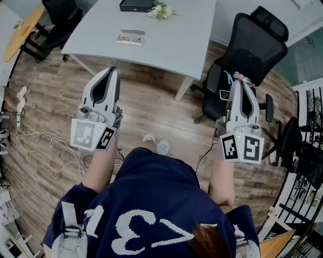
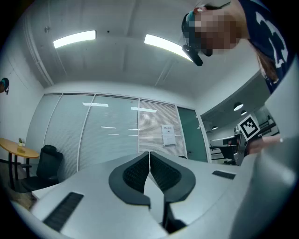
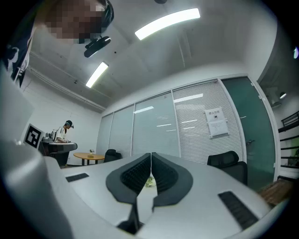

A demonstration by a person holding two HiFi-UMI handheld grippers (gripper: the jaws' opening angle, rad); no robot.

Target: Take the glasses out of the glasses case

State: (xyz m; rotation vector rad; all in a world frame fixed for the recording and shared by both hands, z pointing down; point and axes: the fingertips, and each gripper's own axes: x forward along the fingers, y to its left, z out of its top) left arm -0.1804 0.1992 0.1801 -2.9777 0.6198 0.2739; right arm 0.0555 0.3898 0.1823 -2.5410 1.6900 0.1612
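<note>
Head view: the task looks not yet begun. The glasses case (image 1: 130, 38) lies on the white tabletop (image 1: 171, 48), well apart from both claws. It seems to lie open, with the dark frame of the glasses (image 1: 130, 38) showing inside, though it is too small to be sure. Farther back on the tabletop stand a black box (image 1: 137, 5), whose contents cannot be seen, and a small bunch of flowers (image 1: 160, 11). The person stands on the wooden floor short of the tabletop, with the left claw (image 1: 113, 71) and the right claw (image 1: 240, 83) both raised and carrying nothing. All of the work is left: reach the case, grip the glasses, lift them out.

Left gripper view: the left claw (image 2: 149, 158) is closed, its ribbed pads together with nothing between them. No case shows here, only the glass wall and ceiling.

Right gripper view: the right claw (image 3: 151, 159) is likewise closed and empty. The flowers (image 3: 150, 182) peek through the gap below the pads, and the case is not visible.
</note>
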